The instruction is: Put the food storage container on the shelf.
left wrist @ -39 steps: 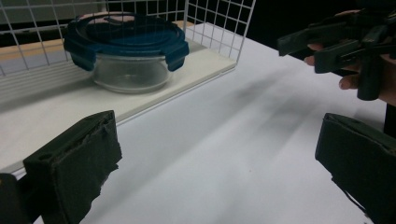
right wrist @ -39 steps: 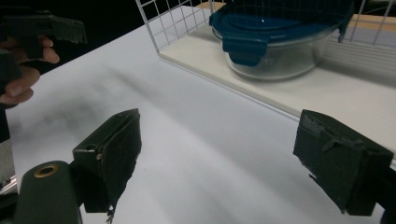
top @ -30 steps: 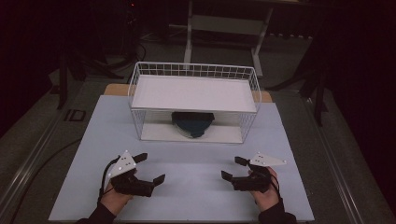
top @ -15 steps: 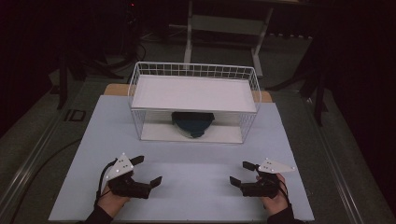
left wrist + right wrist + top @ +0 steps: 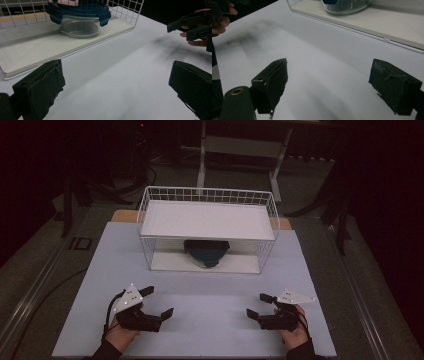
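Observation:
A glass bowl with a blue clip lid [image 5: 206, 252] sits on the white bottom board of a white wire rack [image 5: 150, 227], under its upper shelf. In the left gripper view the bowl [image 5: 78, 21] stands far ahead behind the wire. My left gripper [image 5: 159, 301] rests low over the table's near left, open with nothing between its jaws [image 5: 116, 87]. At the near right, my right gripper [image 5: 257, 305] is open and empty too [image 5: 333, 83]. The bowl [image 5: 347, 6] lies far beyond its jaws. Both grippers point inward, toward each other.
The pale table sheet [image 5: 210, 290] spreads between the grippers and the rack. The right hand's gripper [image 5: 195, 25] appears far off in the left gripper view. Dark floor, table legs and cables surround the table.
The right gripper has drifted slightly right and toward the near edge. The left gripper has hardly shifted. Both stay open.

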`<state>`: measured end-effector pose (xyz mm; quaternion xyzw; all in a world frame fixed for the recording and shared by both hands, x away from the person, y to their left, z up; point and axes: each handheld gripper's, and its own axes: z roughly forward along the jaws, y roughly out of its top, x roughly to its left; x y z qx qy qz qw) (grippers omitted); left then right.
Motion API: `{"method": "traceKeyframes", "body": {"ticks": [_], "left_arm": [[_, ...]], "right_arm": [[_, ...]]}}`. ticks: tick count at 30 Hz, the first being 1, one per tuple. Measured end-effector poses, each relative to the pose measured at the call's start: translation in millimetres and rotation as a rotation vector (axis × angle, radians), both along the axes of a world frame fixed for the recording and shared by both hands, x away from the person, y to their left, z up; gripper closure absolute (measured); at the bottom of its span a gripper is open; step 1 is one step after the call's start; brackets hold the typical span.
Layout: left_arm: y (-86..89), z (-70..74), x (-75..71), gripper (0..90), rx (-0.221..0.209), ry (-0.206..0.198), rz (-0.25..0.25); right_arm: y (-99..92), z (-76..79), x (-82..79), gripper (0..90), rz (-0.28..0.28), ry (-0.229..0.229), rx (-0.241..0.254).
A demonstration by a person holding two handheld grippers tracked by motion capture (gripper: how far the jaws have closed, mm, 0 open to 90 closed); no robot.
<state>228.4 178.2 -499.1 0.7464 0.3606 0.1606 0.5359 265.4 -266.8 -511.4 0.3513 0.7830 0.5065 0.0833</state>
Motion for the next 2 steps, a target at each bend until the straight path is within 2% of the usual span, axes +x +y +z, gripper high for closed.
{"method": "traceKeyframes", "body": {"ticks": [2], "left_arm": [[0.0,-0.1,0.3,0.2,-0.003,0.002,-0.001]], "right_arm": [[0.0,-0.3,0.5,14.8,0.001,0.003,0.001]]}}
